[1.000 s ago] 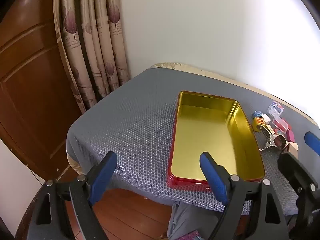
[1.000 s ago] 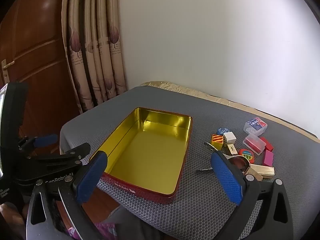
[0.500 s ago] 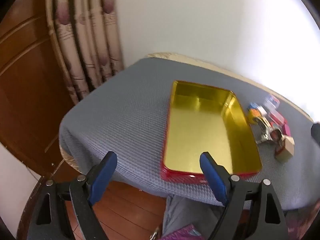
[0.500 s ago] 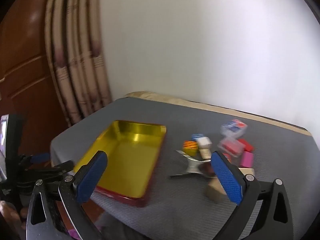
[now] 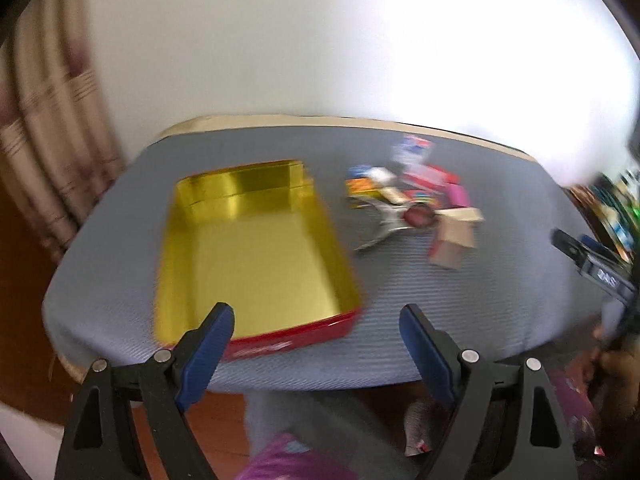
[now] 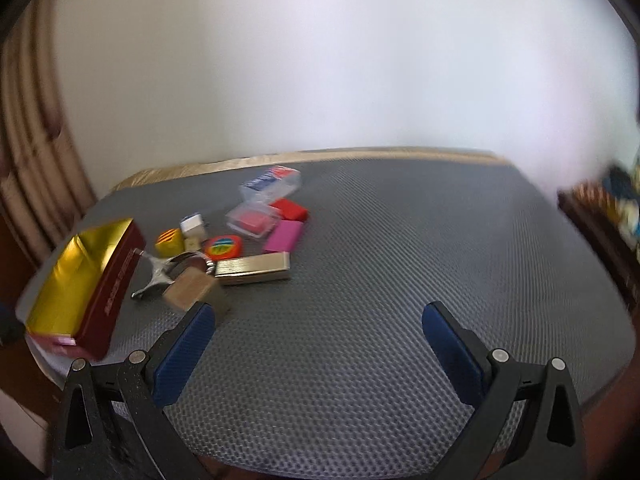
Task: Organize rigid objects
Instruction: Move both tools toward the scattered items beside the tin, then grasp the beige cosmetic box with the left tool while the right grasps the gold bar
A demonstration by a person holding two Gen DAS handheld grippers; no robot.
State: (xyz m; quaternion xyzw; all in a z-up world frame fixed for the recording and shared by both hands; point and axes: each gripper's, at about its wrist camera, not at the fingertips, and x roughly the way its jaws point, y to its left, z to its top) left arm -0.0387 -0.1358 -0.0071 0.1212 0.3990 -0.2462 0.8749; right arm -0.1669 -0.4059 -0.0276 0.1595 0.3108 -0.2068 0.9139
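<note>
Grey mat (image 6: 360, 280) — trinkets (image 5: 412, 200) blurred, indistinct.

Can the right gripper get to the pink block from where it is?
Probably yes. The right gripper is open and empty, bare mat lies ahead, and the pink block sits at the pile's near edge, uncovered.

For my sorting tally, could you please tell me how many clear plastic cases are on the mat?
2. One clear case with a blue-and-red insert lies farthest back in the pile; one with a pink insert lies just in front, beside the red block. Blur could hide others.
</note>
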